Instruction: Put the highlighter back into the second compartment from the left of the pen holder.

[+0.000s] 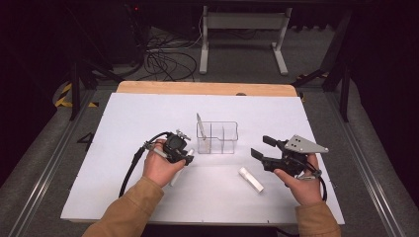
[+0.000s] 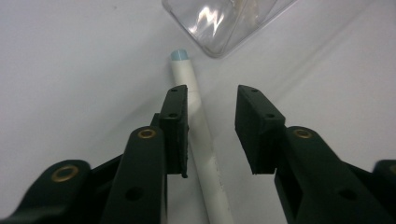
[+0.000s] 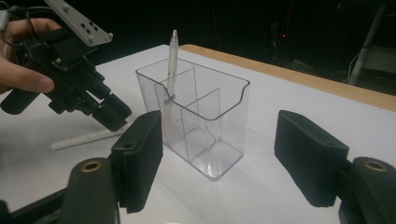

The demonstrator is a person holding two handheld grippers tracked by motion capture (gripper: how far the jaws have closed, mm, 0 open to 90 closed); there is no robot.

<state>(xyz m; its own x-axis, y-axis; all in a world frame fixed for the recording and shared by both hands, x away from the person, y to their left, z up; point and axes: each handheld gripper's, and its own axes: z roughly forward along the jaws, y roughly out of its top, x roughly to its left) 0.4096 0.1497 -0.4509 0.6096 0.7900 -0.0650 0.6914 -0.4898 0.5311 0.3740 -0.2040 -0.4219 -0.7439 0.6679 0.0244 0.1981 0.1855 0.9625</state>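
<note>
- Left gripper, left gripper view: the two black jaws point down at the white table and stand apart. A white pen lies flat between them, hard against the inner face of the jaw at the left of that view and with a clear gap to the other. The pads do not yet pinch it.
- Long axis: the pen runs nearly parallel to the jaws' length, its pale blue tip pointing away toward the corner of the clear organiser. The closing direction therefore crosses the barrel, as a grasp requires.
- High view: the left gripper sits just beside the near left corner of the clear organiser, and the pen emerges from under the hand toward the person.
- A slim pen stands upright in the organiser's rear compartment; a short white stick lies on the table between the hands, nearer the right one.
- Right gripper: jaws spread wide, holding nothing, raised off the table and aimed at the organiser.
- Judgement: the left hand is far nearer the white pen; because the barrel is off-centre, closing should slide it sideways before both pads bear.
</note>
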